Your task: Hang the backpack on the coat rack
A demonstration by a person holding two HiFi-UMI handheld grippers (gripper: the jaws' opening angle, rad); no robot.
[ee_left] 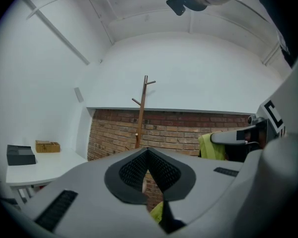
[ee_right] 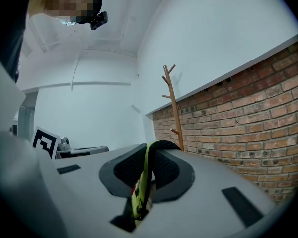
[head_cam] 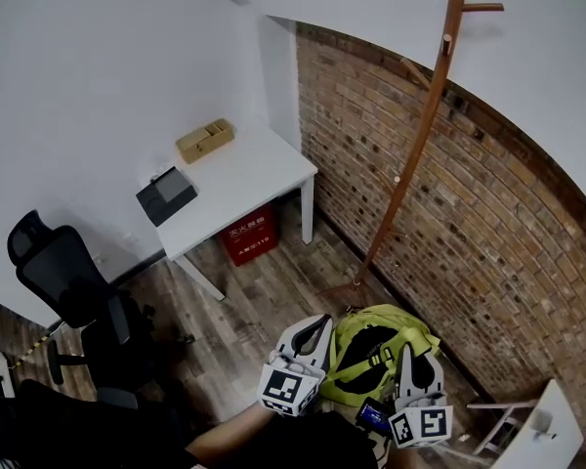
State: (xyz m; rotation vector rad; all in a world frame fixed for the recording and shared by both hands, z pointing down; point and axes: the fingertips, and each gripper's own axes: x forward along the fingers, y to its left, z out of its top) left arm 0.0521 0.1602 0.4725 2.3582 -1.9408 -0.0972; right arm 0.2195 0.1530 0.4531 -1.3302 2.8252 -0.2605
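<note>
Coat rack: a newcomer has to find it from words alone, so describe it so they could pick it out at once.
Find the brick wall at the right of the head view. Past the corner of the white desk, the coat rack stands close before those bricks. It alone is a tall, thin wooden pole with short pegs branching off.

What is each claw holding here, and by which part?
The right claw pinches the yellow-green backpack by a strap. The left claw seems shut on its fabric; which part is unclear.
</note>
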